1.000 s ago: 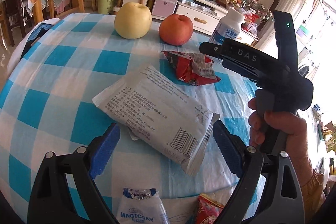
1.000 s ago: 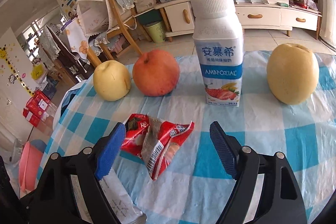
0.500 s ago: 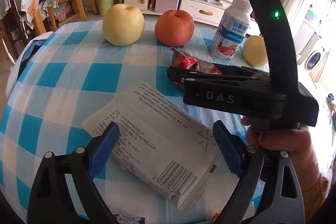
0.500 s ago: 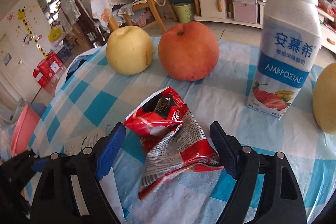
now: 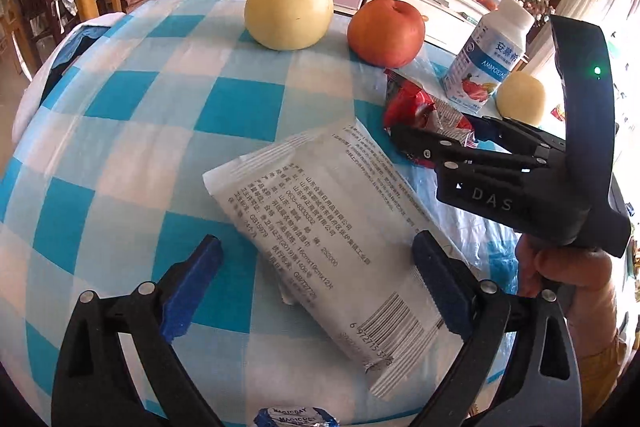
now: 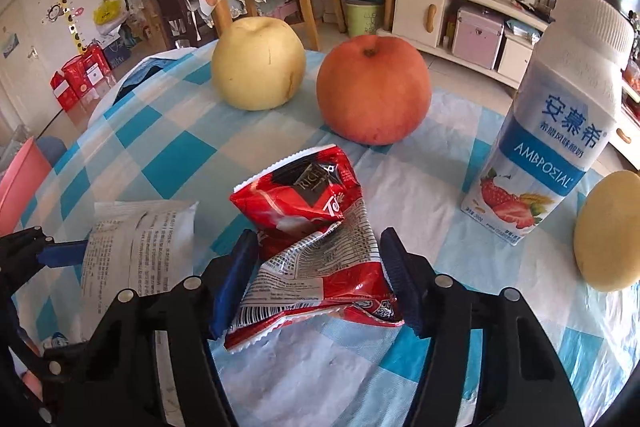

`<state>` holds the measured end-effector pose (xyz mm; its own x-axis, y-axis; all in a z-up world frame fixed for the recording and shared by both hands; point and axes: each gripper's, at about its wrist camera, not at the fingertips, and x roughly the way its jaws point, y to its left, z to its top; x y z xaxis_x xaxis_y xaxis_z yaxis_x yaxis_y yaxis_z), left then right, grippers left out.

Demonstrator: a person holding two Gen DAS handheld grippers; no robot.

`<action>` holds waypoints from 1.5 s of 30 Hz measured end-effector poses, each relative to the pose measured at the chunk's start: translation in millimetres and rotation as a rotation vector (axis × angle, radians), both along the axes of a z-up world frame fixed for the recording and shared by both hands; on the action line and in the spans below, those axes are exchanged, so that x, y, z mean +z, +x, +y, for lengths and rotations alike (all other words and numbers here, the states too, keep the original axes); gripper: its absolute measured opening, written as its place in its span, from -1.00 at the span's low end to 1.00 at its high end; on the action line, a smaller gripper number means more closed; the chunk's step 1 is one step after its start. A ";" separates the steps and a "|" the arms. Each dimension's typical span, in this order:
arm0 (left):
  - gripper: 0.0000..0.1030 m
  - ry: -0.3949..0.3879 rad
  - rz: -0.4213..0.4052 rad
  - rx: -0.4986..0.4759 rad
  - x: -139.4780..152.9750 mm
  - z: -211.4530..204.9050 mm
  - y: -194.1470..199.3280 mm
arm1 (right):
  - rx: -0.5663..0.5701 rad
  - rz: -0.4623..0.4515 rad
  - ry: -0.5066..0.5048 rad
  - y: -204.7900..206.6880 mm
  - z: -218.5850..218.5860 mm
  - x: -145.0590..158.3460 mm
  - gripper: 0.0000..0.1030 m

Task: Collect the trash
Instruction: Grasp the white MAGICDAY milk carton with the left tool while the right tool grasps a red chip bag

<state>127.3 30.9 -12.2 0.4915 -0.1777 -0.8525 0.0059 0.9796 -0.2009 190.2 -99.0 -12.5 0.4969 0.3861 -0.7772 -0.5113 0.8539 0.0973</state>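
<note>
A flat white packet [image 5: 328, 235] with black print and a barcode lies on the blue-checked tablecloth [image 5: 132, 131]. My left gripper [image 5: 316, 267] hangs over its near half. Its jaws are opening, with the packet between the blue pads and untouched. A crumpled red snack wrapper [image 6: 312, 227] lies just beyond, also seen as the red wrapper [image 5: 416, 107] in the left wrist view. My right gripper [image 6: 316, 247] straddles it with its jaws closing, and both pads meet the wrapper's sides. A hand [image 5: 568, 275] holds that gripper's handle.
Behind the wrapper stand a yellow pear [image 6: 256, 63], a red apple [image 6: 372, 91], a yogurt bottle [image 6: 560, 115] and a second pear [image 6: 608, 231]. A small blue-and-white packet [image 5: 296, 417] lies at the near edge. A pink bin [image 6: 20, 179] sits off the table's left side.
My left gripper came forward and lower over the white packet and its jaws widened. My right gripper rolled, dropped onto the red wrapper and narrowed round it.
</note>
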 end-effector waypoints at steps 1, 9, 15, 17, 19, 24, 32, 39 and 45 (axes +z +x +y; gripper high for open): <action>0.88 -0.002 0.000 -0.002 -0.8 -0.7 -0.4 | -0.004 -0.002 0.007 -0.1 -1.0 0.5 0.19; 0.87 -0.014 0.015 -0.017 -0.3 -4.4 -4.8 | -0.021 -0.033 -0.017 -4.7 -1.1 8.6 0.02; 0.87 -0.086 -0.040 -0.094 17.6 9.1 -22.1 | -0.052 -0.071 -0.017 -14.9 -1.9 29.8 -0.06; 0.87 -0.103 -0.044 -0.104 20.3 16.9 -30.8 | -0.071 -0.090 -0.006 -21.5 -4.0 39.1 -0.07; 0.87 -0.106 -0.033 -0.115 19.8 23.2 -41.3 | -0.082 -0.107 -0.009 -29.4 -5.7 46.5 -0.08; 0.87 -0.077 -0.008 -0.124 15.9 28.3 -68.8 | -0.140 -0.125 -0.015 -51.0 -14.9 52.5 -0.11; 0.83 -0.045 0.003 -0.127 7.6 27.5 -108.1 | -0.177 -0.131 0.001 -90.1 -13.8 59.0 -0.11; 0.61 0.019 -0.013 -0.133 3.3 20.4 -118.4 | -0.186 -0.137 0.017 -130.6 -16.0 69.0 -0.11; 0.39 0.039 -0.054 -0.121 3.7 19.1 -131.8 | -0.222 -0.123 0.063 -164.6 -27.3 74.7 -0.11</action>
